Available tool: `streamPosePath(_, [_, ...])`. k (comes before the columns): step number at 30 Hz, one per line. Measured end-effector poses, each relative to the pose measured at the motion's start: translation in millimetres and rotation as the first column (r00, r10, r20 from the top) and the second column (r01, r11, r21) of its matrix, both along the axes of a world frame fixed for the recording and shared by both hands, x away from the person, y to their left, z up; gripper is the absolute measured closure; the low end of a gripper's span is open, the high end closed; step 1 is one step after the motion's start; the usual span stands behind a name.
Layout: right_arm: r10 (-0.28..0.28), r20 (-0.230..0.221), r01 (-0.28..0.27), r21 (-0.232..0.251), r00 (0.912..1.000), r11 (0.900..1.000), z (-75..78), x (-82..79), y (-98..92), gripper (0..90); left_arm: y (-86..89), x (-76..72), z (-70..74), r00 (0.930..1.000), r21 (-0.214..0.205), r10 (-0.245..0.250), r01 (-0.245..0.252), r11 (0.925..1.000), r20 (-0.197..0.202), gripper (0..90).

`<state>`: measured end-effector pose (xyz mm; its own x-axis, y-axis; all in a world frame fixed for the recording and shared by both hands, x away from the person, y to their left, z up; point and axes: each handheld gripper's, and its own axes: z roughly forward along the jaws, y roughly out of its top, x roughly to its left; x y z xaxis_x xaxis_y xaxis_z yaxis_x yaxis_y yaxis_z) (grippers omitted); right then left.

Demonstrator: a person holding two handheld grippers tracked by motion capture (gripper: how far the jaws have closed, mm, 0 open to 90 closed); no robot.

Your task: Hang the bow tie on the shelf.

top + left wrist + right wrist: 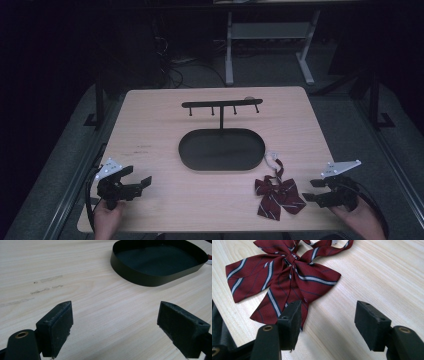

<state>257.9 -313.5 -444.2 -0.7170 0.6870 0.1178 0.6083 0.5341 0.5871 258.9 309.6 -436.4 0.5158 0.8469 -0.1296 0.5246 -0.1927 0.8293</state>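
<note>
Right claw spread, empty, just beside striped maroon bow tie lying flat on desk. Left claw spread, empty, near desk's left corner.

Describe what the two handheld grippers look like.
Both the left gripper and the right gripper are black, each with two blocky jaws, brass-coloured rivets near the jaw bases, a pale grey three-cornered plate on top and a black cable trailing back.

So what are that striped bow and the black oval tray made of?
The bow looks like woven fabric: fine ribbed weave, soft folds, dull maroon with pale stripes. The tray seems thin sheet metal, though it could be plastic: crisp upright wall, smooth matte black finish.
</note>
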Motion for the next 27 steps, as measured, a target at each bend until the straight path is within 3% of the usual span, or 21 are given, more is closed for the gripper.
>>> streamPosePath(8, [0.019, 0.022, -0.019, 0.009, 0.9996, 0.9998, 2.7, 1.5, 0.6, 37.6, 0.3, 1.4, -3.0, 0.9998, -0.005, -0.002, 0.002, 1.0000, -0.019, 13.0])
streamPosePath(14, [0.049, 0.038, -0.049, -0.006, 0.9981, 0.9988, 14.3, 3.0, 11.0, 37.5, -0.3, 0.8, -2.5, 0.9998, 0.006, -0.017, 0.017, 0.9998, -0.006, 13.1])
streamPosePath(18, [0.040, 0.008, -0.040, 0.020, 0.9992, 0.9990, 17.5, 6.5, 14.0, 36.1, -0.6, 1.3, -4.0, 0.9999, -0.009, -0.010, 0.010, 0.9999, -0.012, 13.1])
streamPosePath(21, [0.050, 0.000, -0.050, 0.012, 0.9988, 0.9987, 18.7, 10.2, 18.5, 36.1, -0.3, 0.7, -4.2, 0.9999, -0.004, -0.010, 0.010, 0.9999, -0.013, 13.0])
streamPosePath(27, [0.093, 0.034, -0.093, -0.013, 0.9950, 0.9956, 31.1, 14.5, 32.5, 37.1, -1.5, 0.5, -3.9, 0.9998, 0.003, -0.015, 0.015, 0.9999, -0.011, 13.1])
